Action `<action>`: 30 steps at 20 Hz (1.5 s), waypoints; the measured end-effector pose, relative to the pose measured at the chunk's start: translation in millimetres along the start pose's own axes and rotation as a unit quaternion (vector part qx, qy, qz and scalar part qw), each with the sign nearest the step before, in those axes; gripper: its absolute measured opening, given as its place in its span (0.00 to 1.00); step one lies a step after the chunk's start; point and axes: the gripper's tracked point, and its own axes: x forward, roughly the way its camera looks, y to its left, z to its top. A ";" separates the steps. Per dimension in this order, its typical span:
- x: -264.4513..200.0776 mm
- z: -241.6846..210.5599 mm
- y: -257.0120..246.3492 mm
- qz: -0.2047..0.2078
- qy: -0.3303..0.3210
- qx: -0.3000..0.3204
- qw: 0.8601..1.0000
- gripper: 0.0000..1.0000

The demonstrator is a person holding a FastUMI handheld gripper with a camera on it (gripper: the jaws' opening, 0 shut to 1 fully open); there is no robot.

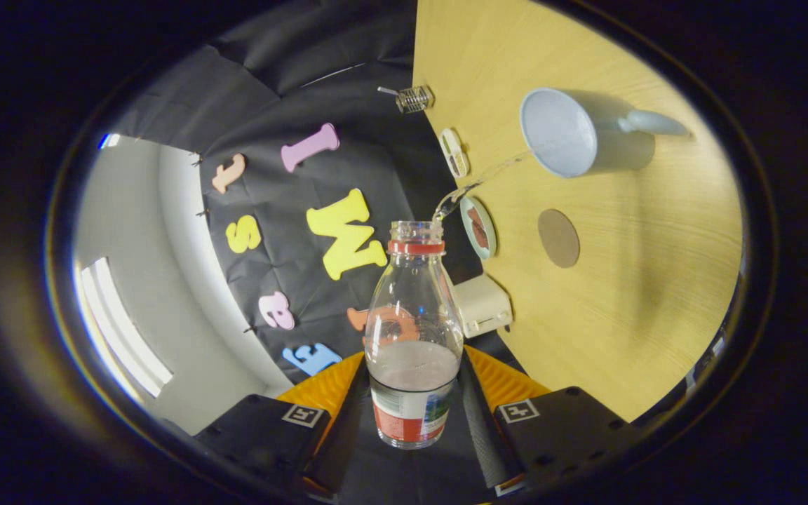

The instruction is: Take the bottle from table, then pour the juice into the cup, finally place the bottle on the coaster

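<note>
My gripper is shut on a clear plastic bottle with a red neck ring and a red-and-green label; both fingers press its lower body. The whole view is rolled, so the bottle is tipped over. A thin stream of clear liquid runs from the bottle's open mouth toward the rim of a pale blue mug that stands on the wooden table. Some liquid remains low in the bottle. A round brown coaster lies on the table beside the mug, a short way beyond the bottle's mouth.
Along the table's back edge stand a small wire basket, a white round object, a teal-rimmed dish and a white box-shaped device. The black cloth wall rises behind them.
</note>
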 end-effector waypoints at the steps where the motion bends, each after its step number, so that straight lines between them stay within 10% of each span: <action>1: 1.4 -0.5 2.9 0.001 0.000 0.002 1.000 0.75; 30: 6.6 13.5 59.4 0.021 -0.013 0.113 0.993 0.75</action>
